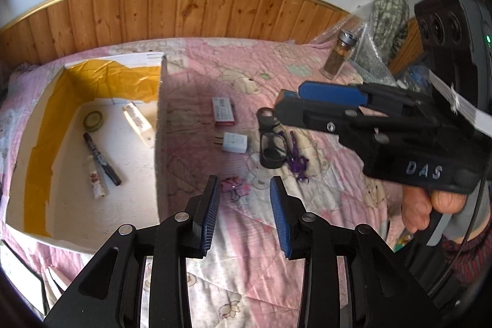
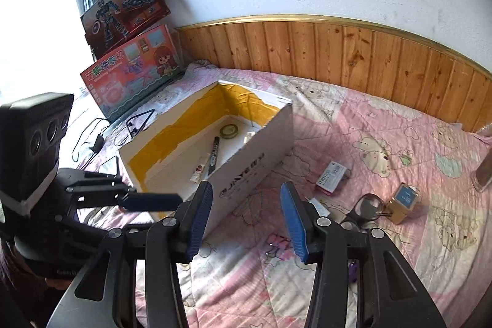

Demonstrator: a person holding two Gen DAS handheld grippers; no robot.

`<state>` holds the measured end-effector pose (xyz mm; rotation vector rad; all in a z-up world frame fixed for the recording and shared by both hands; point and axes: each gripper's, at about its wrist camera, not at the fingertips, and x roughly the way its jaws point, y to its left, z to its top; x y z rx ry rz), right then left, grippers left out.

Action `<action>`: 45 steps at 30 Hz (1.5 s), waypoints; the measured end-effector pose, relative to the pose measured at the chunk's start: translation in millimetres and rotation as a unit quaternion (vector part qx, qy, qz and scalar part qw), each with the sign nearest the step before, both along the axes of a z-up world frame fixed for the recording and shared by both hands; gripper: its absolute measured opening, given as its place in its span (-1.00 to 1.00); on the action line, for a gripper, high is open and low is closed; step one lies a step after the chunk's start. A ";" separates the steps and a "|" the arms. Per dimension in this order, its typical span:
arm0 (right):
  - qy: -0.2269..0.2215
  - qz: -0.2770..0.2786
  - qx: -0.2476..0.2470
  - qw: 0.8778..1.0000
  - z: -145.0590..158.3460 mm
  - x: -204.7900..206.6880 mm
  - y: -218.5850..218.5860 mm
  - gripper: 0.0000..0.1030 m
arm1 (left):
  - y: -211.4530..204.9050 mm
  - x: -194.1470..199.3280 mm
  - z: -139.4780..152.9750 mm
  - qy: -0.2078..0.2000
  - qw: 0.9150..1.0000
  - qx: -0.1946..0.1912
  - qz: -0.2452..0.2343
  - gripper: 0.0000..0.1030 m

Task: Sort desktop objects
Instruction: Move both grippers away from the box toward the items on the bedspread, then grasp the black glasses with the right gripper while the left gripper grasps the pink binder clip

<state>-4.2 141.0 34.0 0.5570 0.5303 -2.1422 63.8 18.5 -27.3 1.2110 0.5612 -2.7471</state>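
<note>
Left gripper (image 1: 245,215) view alone shows a jar (image 1: 339,58).

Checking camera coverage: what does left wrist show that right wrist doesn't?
Only left wrist: the white plug adapter, purple string, spice jar's lid, a patterned bag, and the hand holding the right gripper.

Only right wrist: two toy boxes leaning at the window, a black cable, a small gold box, and the left gripper seen from the side.

Both: the white box with yellow tape, holding a tape roll and marker; the red-edged packet; glasses; the pink quilt. Both grippers are open and empty.
</note>
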 end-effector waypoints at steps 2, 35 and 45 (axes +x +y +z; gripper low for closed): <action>-0.006 -0.024 0.001 1.000 -0.1 -16.3 9.8 -0.03 | 9.6 -9.0 -8.7 -0.011 1.000 -0.005 -0.011 -0.28; -0.142 -0.126 0.124 0.974 -104.1 -197.1 27.6 -0.11 | 6.7 -96.5 -142.9 -0.110 0.993 0.035 0.016 -0.09; -0.206 -0.101 0.072 0.971 -77.6 -194.9 49.6 -0.15 | 8.9 -85.1 -133.8 -0.090 0.996 0.002 0.021 -0.35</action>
